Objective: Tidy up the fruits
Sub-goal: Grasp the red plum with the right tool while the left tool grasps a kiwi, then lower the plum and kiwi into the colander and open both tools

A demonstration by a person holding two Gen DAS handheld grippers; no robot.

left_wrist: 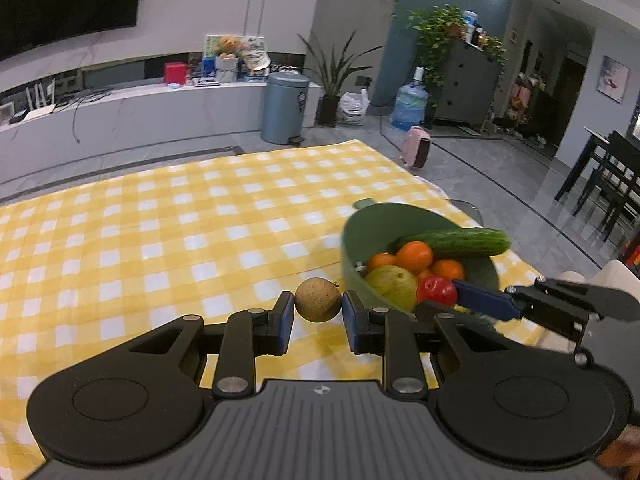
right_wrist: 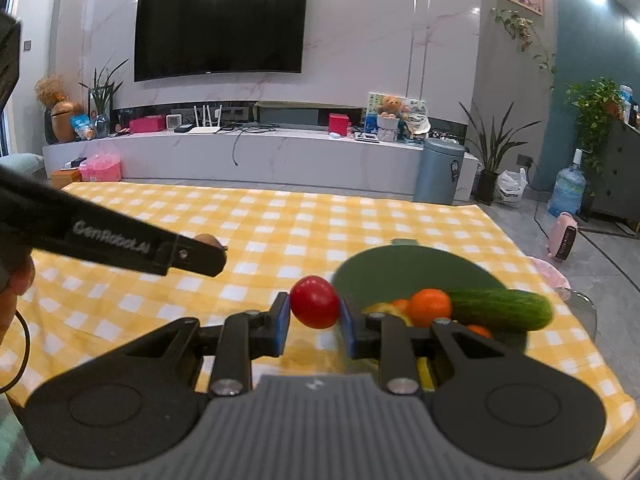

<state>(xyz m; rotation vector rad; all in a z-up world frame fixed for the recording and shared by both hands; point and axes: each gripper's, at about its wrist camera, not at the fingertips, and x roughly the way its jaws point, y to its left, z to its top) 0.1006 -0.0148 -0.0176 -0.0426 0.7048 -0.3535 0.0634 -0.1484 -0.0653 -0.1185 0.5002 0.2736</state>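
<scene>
Right wrist view: left gripper point(right_wrist: 208, 258) almost hides its brown fruit point(right_wrist: 208, 239); right gripper point(right_wrist: 315, 316) fingers clamp a red tomato point(right_wrist: 314, 302), masking the green bowl's point(right_wrist: 400, 268) near rim.

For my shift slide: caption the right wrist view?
Right hand-held gripper clamps a red tomato beside the green bowl.

left hand-held gripper point(left_wrist: 318, 312) clamped, right hand-held gripper point(right_wrist: 315, 312) clamped

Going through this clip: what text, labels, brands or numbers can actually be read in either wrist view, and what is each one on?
"GenRobot.AI", white lettering on the side of the left gripper, seen in the right wrist view.
Label on the grey-blue bin: too small to read.
Print on the pink heater: blurred, unreadable.
Nothing else legible.
</scene>
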